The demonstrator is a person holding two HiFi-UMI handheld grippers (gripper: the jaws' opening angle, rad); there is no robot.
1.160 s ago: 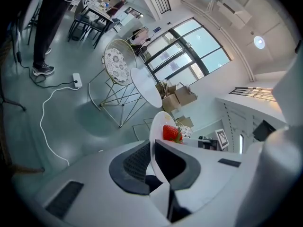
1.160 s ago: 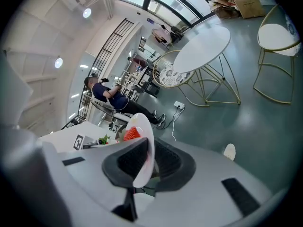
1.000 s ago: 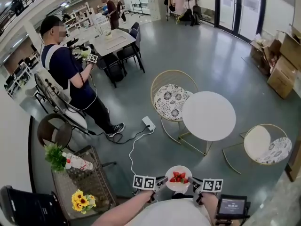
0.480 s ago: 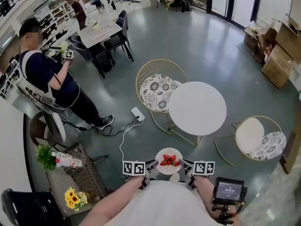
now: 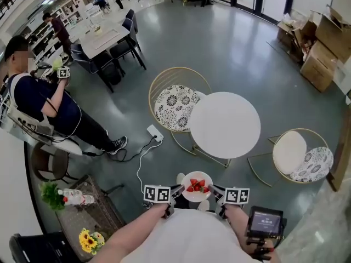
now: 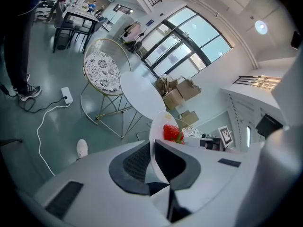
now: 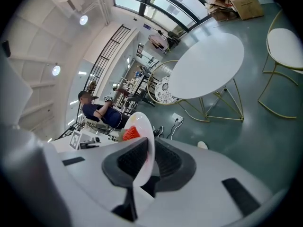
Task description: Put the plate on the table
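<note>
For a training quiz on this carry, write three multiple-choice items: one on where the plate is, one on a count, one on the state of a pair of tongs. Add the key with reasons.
1. Where is the plate of strawberries relative to the round white table?
A) Resting on it.
B) Lying under it.
C) Held in the air short of it.

2. How many gold-framed chairs stand by that table?
A) Two.
B) One.
C) Four.

3. The left tongs are:
A) open and empty.
B) shut on the plate's rim.
C) out of view.

Key:
1 C: the head view shows the plate off the table, with the left tongs and right tongs at opposite sides of it.
2 A: one chair stands at each side of the table.
3 B: the left gripper view shows the rim pinched between the pads.
</note>
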